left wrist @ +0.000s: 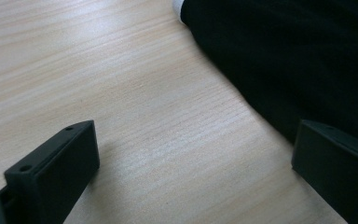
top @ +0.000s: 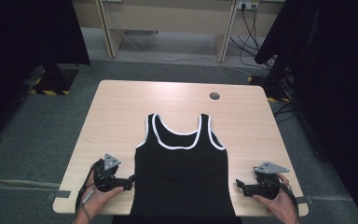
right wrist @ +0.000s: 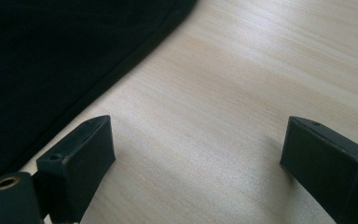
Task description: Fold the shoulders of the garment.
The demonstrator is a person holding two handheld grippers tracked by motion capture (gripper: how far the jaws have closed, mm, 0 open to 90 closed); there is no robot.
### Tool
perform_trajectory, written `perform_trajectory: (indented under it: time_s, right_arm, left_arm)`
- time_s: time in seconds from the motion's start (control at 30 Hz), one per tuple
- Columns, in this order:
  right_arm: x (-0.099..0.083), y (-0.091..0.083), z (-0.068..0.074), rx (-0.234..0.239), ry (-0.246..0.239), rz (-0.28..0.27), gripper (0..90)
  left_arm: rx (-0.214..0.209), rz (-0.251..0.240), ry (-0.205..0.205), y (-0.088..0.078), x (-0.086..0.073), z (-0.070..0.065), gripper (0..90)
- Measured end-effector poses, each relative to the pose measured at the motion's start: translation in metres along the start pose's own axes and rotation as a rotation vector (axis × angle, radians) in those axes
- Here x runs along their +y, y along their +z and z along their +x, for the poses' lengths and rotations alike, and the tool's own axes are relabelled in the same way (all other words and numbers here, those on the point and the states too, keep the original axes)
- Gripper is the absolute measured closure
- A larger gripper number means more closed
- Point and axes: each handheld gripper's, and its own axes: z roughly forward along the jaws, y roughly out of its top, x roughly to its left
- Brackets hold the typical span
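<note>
One big wooden table [top: 121, 112] takes up most of the high view, and your black tank top [top: 182, 172] with the white trim is lying flat in the middle of it, straps pointing away from you, hem hanging at the near edge. Your left gripper [top: 129, 179] sits just beside the top's left side, jaws spread wide, nothing between them but bare wood, one jaw right at the fabric edge. Your right gripper [top: 240, 185] is near the top's right side, jaws wide apart too, holding nothing. There's a small dark round hole [top: 214, 96] toward the far edge.
</note>
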Motion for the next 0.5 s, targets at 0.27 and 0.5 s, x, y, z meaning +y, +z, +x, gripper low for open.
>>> perform_trajectory:
  time_s: [0.27,0.5]
  right_arm:
    - [0.0,0.0,0.0,0.0,0.001,0.0,9.9]
    - [0.0001,0.0,0.0,-0.001,0.0,0.0,9.9]
  left_arm:
    - [0.003,0.0,-0.004,0.0,0.0,0.0002,0.0]
    - [-0.003,-0.001,-0.007,-0.0004,0.0001,0.0012,0.0]
